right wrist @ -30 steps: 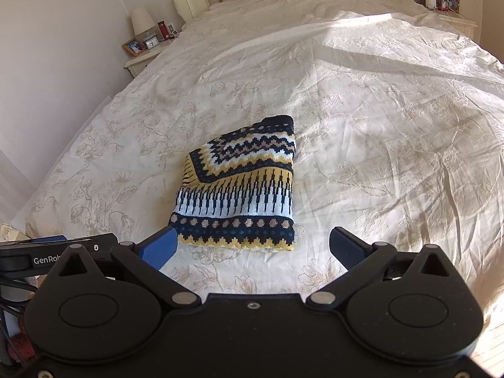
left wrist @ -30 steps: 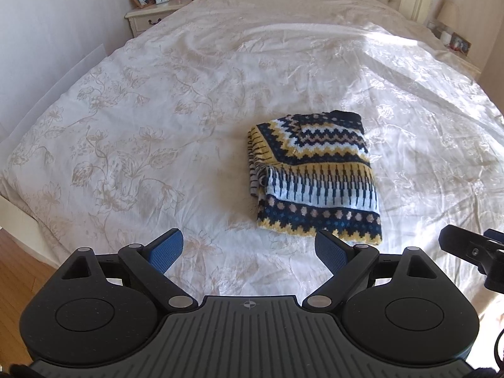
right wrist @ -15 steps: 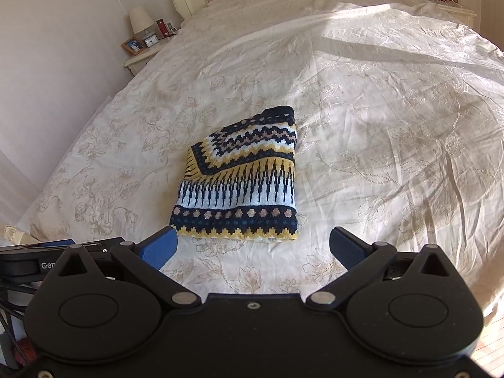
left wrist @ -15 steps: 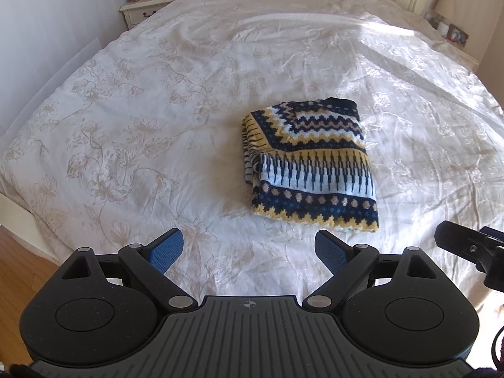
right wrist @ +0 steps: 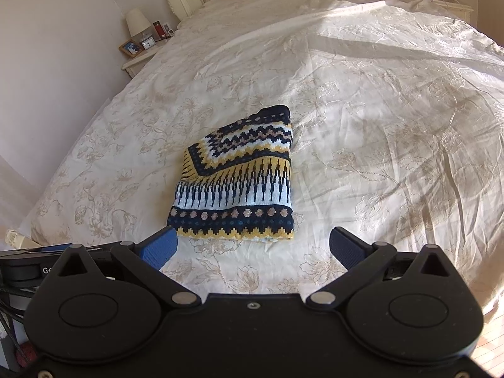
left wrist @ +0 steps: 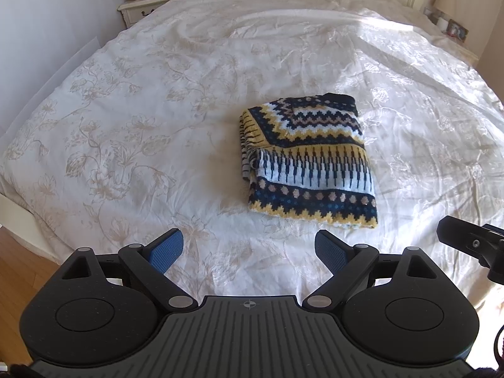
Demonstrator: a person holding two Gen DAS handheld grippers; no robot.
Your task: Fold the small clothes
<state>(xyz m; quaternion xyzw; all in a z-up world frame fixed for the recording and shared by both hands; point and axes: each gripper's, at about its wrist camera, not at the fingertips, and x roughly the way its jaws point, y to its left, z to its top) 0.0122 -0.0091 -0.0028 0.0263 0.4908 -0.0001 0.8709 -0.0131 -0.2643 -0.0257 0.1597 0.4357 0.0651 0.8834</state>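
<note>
Both claws are spread wide and holding nothing: left claw (left wrist: 249,249), right claw (right wrist: 252,247). Just past them the folded knit sweater (left wrist: 307,162) lies flat on the bed (left wrist: 141,119), dead ahead of the right claw but off to the right of the left one, so I'd say the right is nearer. Its long axis runs away from the claws, patterned hem closest. Looks pretty much folded already. Only writing I can spot is a partial "G" on the left claw's body in the right view; the nightstand (left wrist: 143,8) clock shows what looks like a 7.
</note>
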